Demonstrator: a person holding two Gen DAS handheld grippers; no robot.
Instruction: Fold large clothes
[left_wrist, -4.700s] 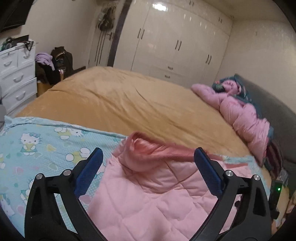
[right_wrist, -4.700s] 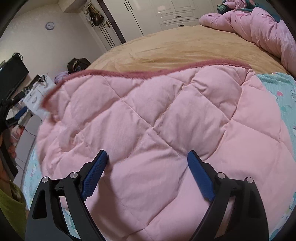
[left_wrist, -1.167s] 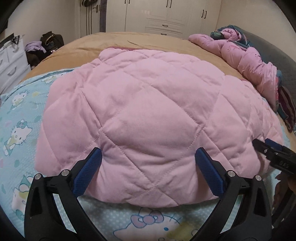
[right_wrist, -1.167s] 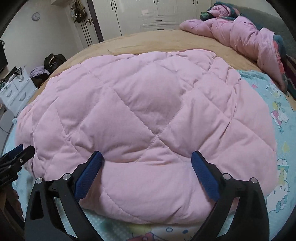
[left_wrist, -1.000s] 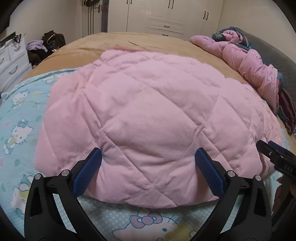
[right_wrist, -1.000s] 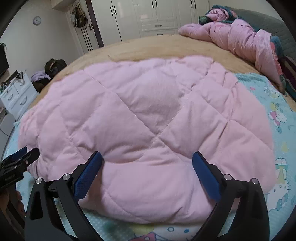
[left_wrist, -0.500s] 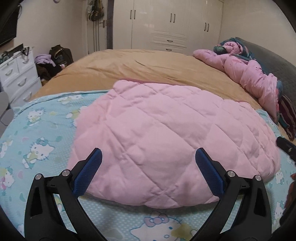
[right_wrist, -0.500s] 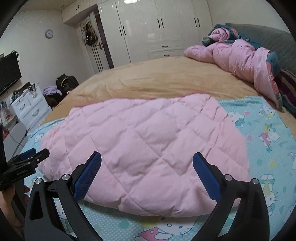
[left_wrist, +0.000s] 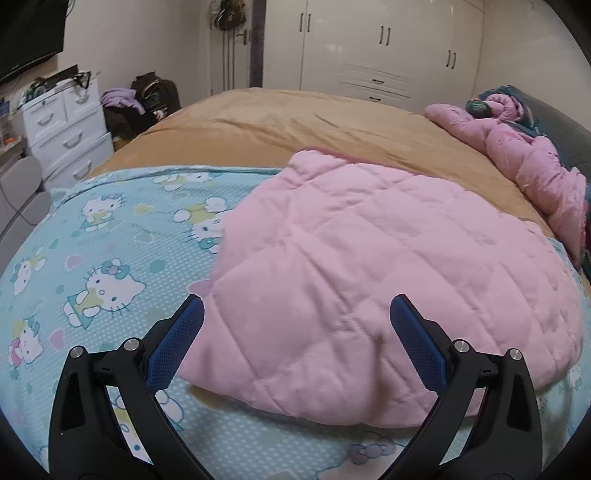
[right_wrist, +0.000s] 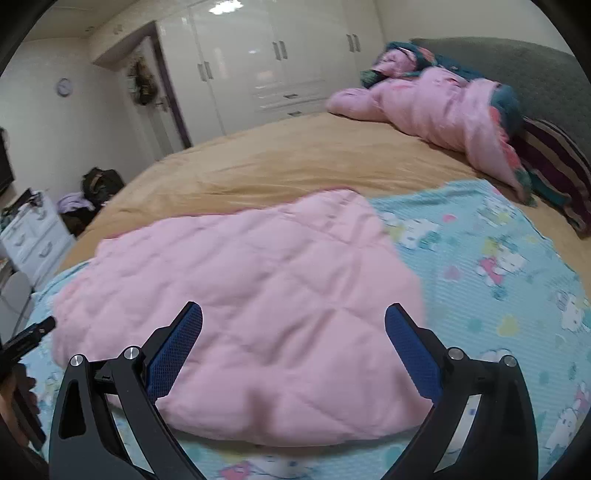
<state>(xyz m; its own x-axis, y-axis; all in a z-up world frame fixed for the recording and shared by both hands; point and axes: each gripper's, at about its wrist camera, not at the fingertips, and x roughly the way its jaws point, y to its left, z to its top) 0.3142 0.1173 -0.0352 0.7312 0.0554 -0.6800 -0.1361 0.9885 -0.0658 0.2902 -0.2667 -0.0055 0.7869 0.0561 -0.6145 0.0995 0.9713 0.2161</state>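
Jaws spread and empty on both the left gripper (left_wrist: 296, 334) and right gripper (right_wrist: 293, 338), above the near edge of the folded pink quilted garment (left_wrist: 388, 266) lying on a cartoon-cat sheet (left_wrist: 107, 254), a tan bedspread (left_wrist: 295, 122) and pink duvet (right_wrist: 436, 110) beyond.

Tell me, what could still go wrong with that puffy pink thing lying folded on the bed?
The pink quilted garment looks thick and springy, and both the left gripper and the right gripper are open and holding nothing, so the fold may puff back open. Its far edge overhangs the cartoon sheet onto the tan bedspread, so the bundle may sit uneven.
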